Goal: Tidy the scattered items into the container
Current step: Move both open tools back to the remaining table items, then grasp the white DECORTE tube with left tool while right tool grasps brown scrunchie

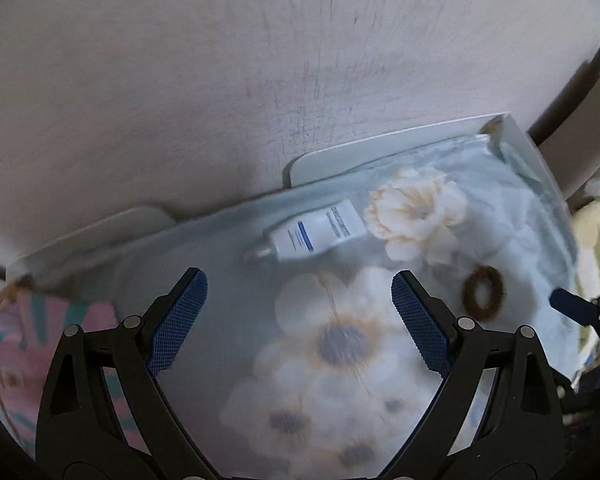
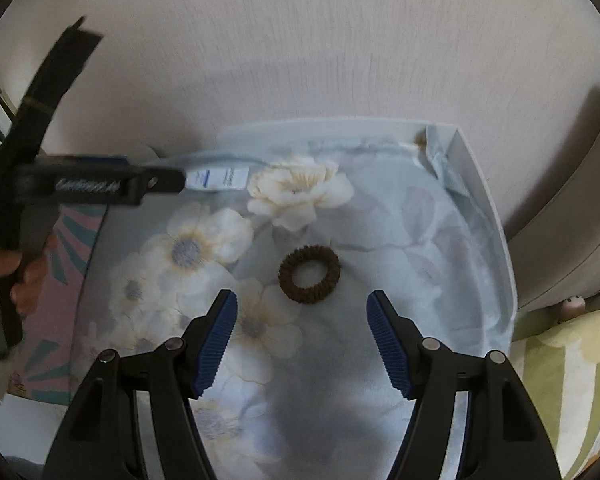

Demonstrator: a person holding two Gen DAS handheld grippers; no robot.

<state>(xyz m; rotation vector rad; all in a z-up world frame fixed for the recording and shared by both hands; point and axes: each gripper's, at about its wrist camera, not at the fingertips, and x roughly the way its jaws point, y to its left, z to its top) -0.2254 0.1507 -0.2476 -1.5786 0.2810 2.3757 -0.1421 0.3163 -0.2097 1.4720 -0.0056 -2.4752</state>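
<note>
Pale wall behind floral cloth [image 2: 440, 240]. Hair tie [image 2: 309, 274] lies at twelve o'clock, just beyond right gripper [image 2: 302, 342], nearer than left gripper [image 1: 299, 322]. Both gape, empty.

White squeeze tube [image 1: 318, 232] lying flat on floral cloth, brown hair scrunchie [image 2: 309, 274] — flat, well apart

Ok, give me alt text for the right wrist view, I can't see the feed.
Open right gripper, nothing between its fingers, points down at a brown hair tie lying on a floral cloth. At upper left, the left gripper reaches toward a white tube by the wall.
</note>
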